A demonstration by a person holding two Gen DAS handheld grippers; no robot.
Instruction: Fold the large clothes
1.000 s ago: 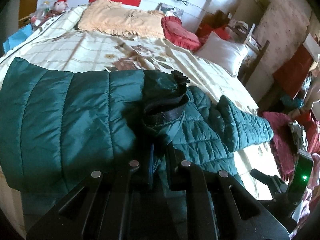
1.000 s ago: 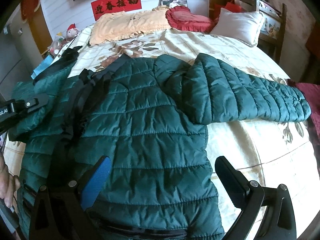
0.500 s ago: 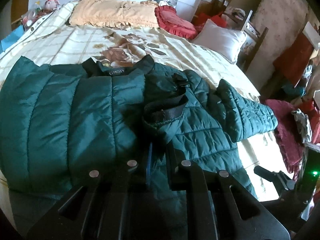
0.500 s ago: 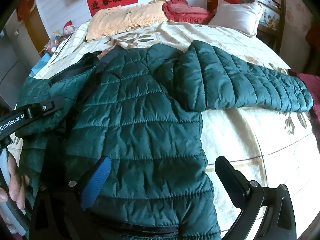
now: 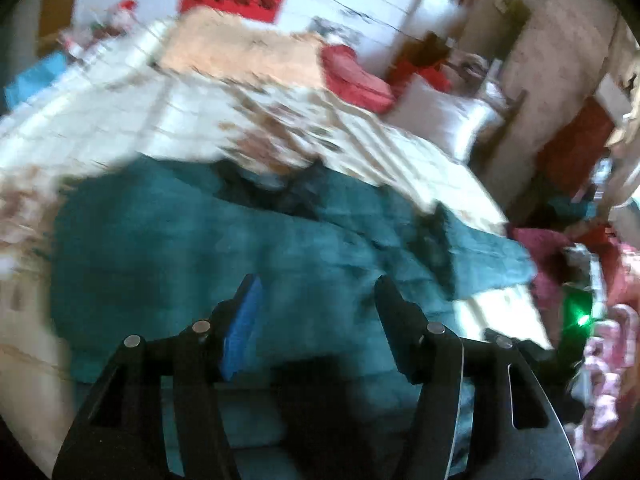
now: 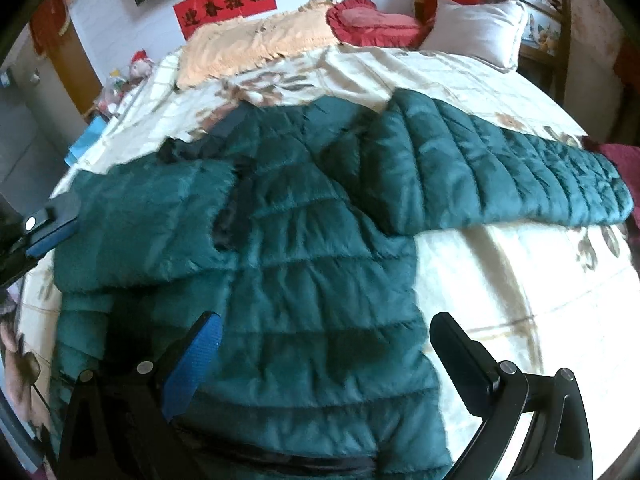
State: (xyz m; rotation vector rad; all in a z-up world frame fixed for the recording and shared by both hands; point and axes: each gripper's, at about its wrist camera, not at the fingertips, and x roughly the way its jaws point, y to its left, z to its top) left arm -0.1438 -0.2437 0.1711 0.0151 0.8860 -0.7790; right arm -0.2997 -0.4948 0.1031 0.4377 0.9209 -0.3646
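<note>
Daylight fills both views, glaring white on the bed [image 6: 500, 264] at its near right edge. The left wrist view is smeared throughout by motion blur; the right wrist view is sharp. Fisheye curvature bends both frames, with black corners.

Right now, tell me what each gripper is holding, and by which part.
Nothing is held. The left gripper is opening above the green jacket with nothing between its fingers; the right gripper hangs wide open over the jacket's hem.

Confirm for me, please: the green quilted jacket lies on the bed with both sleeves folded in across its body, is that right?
Not quite. Only one sleeve is folded over the jacket; the other sleeve stretches straight out across the bed, as the right wrist view shows.
</note>
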